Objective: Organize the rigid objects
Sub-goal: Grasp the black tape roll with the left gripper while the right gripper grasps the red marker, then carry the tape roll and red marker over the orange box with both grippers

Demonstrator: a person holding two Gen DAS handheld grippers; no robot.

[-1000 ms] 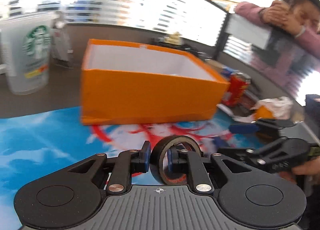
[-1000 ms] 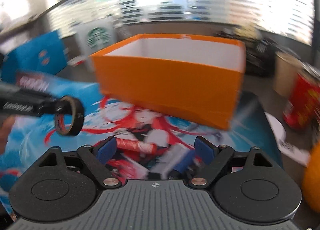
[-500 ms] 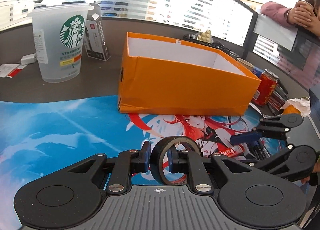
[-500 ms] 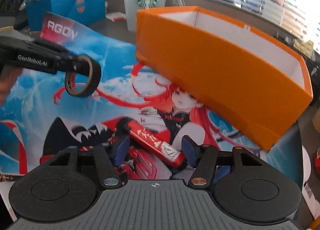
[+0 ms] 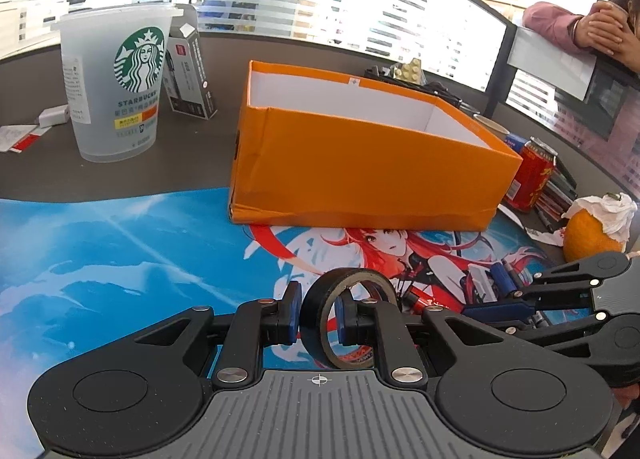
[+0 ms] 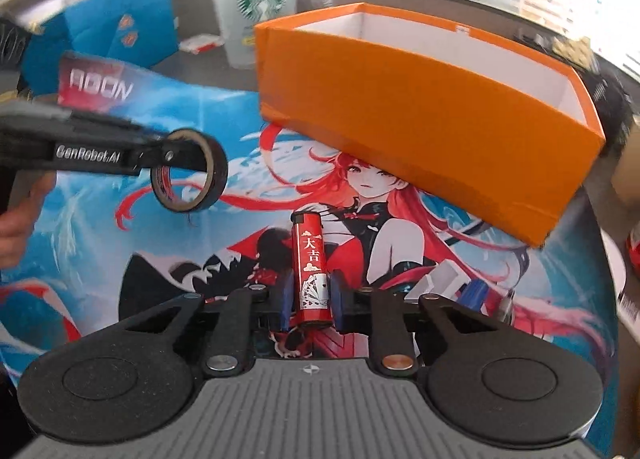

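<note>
My left gripper (image 5: 318, 313) is shut on a black tape roll (image 5: 360, 277) and holds it upright above the printed mat. From the right wrist view that left gripper (image 6: 160, 155) hangs at the left with the tape roll (image 6: 216, 163). My right gripper (image 6: 311, 299) is low over the mat and its jaws are closing. A red lighter (image 6: 310, 259) lies lengthwise between them, and both blue pads touch its sides. The open orange box (image 5: 360, 179) stands behind on the mat, white inside (image 6: 420, 107). In the left wrist view the right gripper (image 5: 486, 291) is at the lower right.
A Starbucks cup (image 5: 116, 87) and a black carton (image 5: 190, 75) stand at the back left. A red can (image 5: 530, 175) and an orange under tissue (image 5: 592, 235) sit right of the box. A blue paper bag (image 6: 120, 19) is far left. A person leans on the partition (image 5: 580, 27).
The right gripper's jaws went from wide open to closed around the red lighter, which now lies straight between the pads. The left gripper kept hold of the tape roll.
</note>
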